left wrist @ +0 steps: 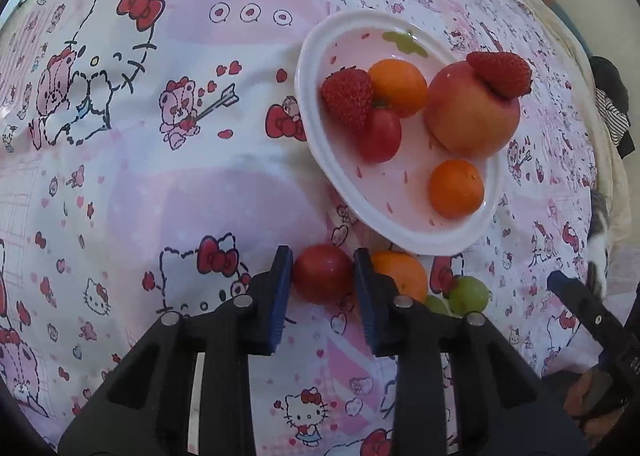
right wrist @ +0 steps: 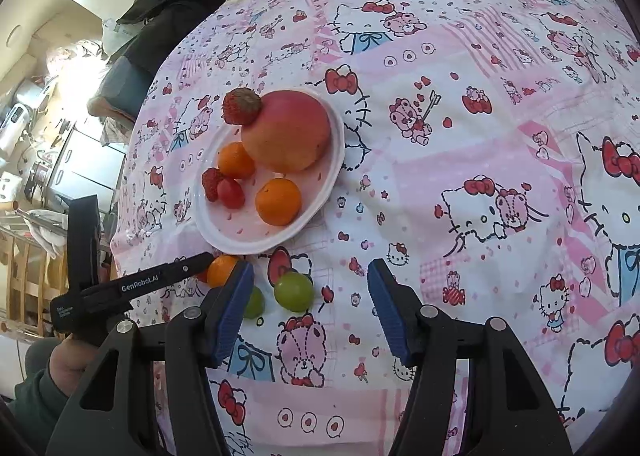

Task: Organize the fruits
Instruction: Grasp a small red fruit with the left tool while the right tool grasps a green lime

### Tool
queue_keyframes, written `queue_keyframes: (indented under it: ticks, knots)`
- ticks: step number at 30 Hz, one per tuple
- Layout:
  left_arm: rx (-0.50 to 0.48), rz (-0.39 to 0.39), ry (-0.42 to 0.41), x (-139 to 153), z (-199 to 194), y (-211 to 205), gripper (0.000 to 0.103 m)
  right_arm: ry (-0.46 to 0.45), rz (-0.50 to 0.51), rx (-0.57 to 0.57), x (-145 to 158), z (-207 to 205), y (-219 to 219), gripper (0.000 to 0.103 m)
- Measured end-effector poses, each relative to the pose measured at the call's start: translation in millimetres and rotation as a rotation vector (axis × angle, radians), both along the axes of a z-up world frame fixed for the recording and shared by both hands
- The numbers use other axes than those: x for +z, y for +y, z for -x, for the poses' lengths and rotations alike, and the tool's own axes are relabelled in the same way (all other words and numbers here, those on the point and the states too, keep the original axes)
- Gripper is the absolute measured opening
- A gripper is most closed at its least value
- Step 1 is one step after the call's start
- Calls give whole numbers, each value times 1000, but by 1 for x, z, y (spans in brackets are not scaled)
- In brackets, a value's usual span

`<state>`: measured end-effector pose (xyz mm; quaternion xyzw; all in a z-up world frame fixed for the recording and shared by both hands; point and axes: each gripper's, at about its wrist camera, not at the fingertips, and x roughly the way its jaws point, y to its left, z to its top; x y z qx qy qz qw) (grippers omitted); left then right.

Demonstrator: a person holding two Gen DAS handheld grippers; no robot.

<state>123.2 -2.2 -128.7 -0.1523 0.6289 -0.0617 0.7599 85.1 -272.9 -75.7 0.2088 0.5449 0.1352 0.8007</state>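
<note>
**Inspector:** Report the left claw (left wrist: 323,274).

**Assistant:** Its blue pads are closed on a small red tomato (left wrist: 322,273), one pad pressing each side. The tomato sits on the patterned bedsheet (left wrist: 160,183), just outside the near rim of the white plate (left wrist: 310,127). A loose orange (left wrist: 400,274) lies just beside the claw's right pad, on the sheet.

**Inspector:** And the right claw (right wrist: 310,288)?

**Assistant:** Its jaws stand apart with nothing between the pads. It hangs over the sheet, near two green grapes; the larger grape (right wrist: 294,291) is in full view, and the smaller grape (right wrist: 254,302) is partly hidden behind the left pad.

**Inspector:** Plate contents?

**Assistant:** A large peach (left wrist: 472,111) with a strawberry (left wrist: 500,73) resting on top of it. Two oranges: one (left wrist: 398,87) toward the far side, one (left wrist: 457,187) near the close rim. A second strawberry (left wrist: 347,97) touches a second red tomato (left wrist: 380,133).

**Inspector:** Anything else?

**Assistant:** From the right wrist view, a hand (right wrist: 70,360) in a dark green sleeve holds the left tool at the lower left. Dark clothing (right wrist: 168,11) lies at the far edge of the bed.
</note>
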Motion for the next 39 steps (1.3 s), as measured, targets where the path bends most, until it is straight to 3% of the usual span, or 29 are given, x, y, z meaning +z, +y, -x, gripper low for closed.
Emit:
queue_keyframes:
  ticks: [3, 10, 12, 15, 22, 24, 35, 39]
  knots:
    - [9, -4, -8, 7, 6, 9, 26, 1, 1, 4, 0, -2, 3, 62]
    - [35, -39, -108, 60, 25, 29, 26, 85, -44, 27, -18, -5, 11, 62]
    - [48, -23, -152, 76, 34, 35, 26, 99, -4, 48, -24, -6, 18, 62]
    - [53, -40, -198, 89, 45, 39, 26, 91, 135, 153, -33, -5, 44, 62]
    - [44, -68, -184, 80, 45, 35, 26, 13, 301, 300, -40, 3, 78, 62]
    - [38, -101, -167, 75, 45, 33, 26, 11, 303, 305, -42, 2, 80, 61]
    - [31, -84, -147, 69, 43, 29, 26, 12, 339, 340, -55, -8, 91, 49]
    - [30, -84, -146, 68, 42, 28, 26, 8, 308, 345, -54, -7, 89, 35]
